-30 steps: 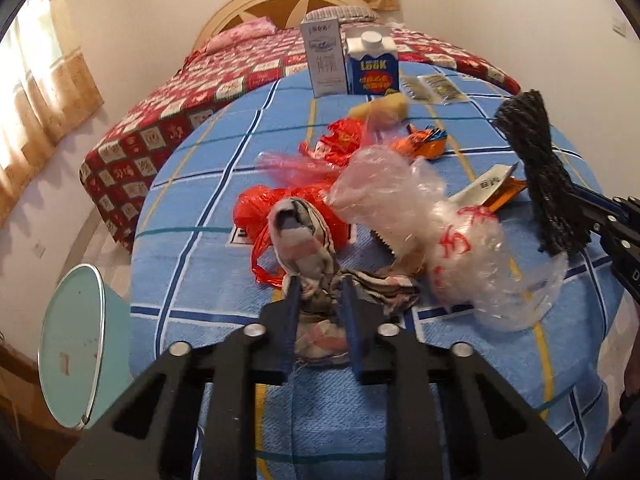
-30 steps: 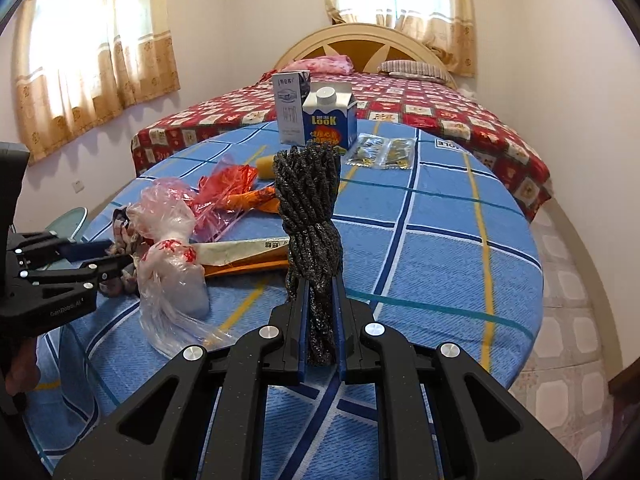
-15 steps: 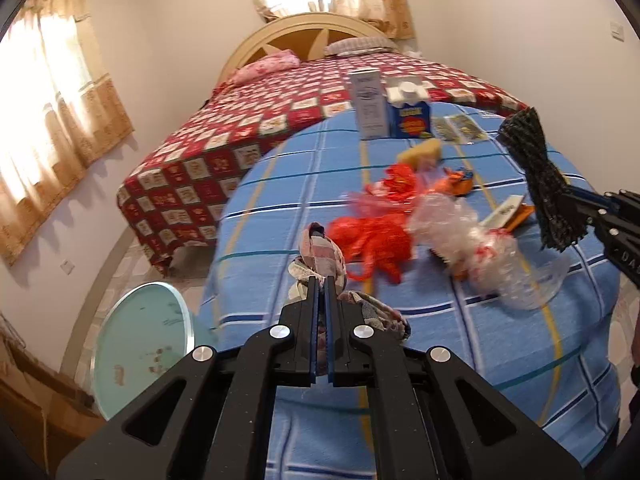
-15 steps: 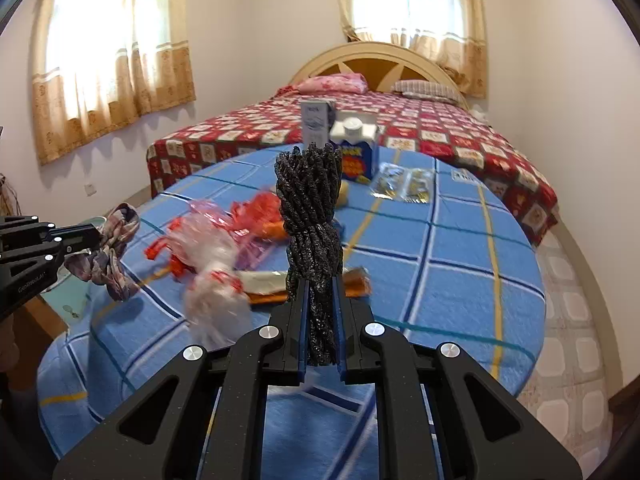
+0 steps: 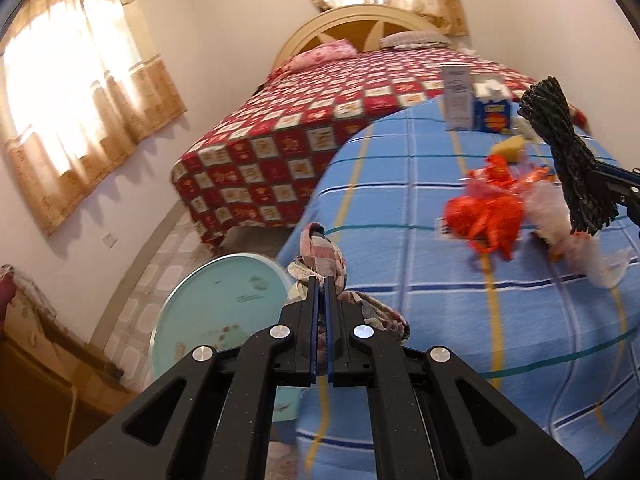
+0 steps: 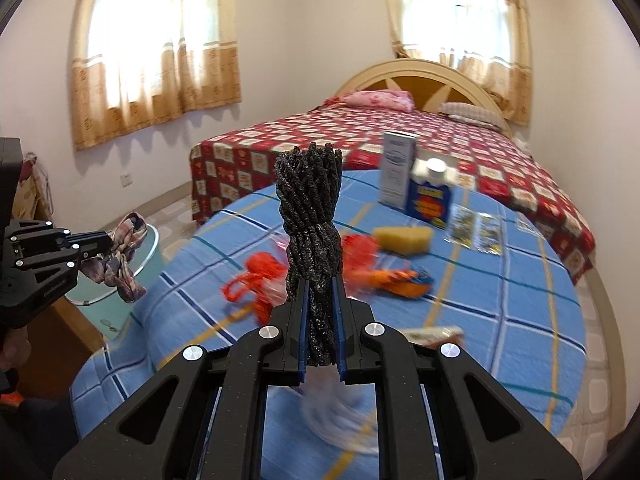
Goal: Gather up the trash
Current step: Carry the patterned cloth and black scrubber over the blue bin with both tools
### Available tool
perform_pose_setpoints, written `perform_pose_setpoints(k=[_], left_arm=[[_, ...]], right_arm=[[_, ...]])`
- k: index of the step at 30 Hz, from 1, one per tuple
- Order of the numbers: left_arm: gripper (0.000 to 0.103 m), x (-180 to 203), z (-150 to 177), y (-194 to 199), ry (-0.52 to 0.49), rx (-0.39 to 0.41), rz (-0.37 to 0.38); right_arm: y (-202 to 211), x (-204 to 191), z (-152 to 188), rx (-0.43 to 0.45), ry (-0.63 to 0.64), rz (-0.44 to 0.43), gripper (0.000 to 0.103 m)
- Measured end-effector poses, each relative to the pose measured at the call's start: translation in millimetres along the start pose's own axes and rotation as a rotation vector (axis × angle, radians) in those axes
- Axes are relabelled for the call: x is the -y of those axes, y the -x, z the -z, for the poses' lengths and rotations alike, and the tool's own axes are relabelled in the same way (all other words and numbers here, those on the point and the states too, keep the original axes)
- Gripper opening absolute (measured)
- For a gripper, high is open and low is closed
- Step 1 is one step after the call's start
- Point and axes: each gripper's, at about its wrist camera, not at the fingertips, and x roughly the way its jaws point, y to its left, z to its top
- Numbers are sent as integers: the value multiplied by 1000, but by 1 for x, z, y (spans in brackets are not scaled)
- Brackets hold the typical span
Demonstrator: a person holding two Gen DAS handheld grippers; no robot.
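Two grippers; one checked rag (image 5: 322, 254); one black rope bundle (image 6: 312, 216); two cartons (image 6: 430, 192) (side by side); one yellow sponge (image 6: 402, 237); one teal bin (image 5: 224, 308); two pillows (image 6: 380, 100).

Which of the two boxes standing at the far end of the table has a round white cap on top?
The blue carton. The taller grey-white box beside it has a flat top, no cap.

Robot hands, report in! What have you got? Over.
Left gripper shut on rag, near bin. Right gripper shut on black rope bundle. Nothing blocking.
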Motion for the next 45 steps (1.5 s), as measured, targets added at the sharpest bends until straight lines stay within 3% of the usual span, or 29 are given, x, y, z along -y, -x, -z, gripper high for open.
perform_pose_setpoints(k=[24, 45], left_arm=[[2, -99, 35, -34, 103, -115, -195], [2, -139, 52, -51, 118, -184, -287]], right_arm=[[-82, -119, -42, -73, 211, -118, 11], [-126, -183, -60, -106, 326, -179, 11]])
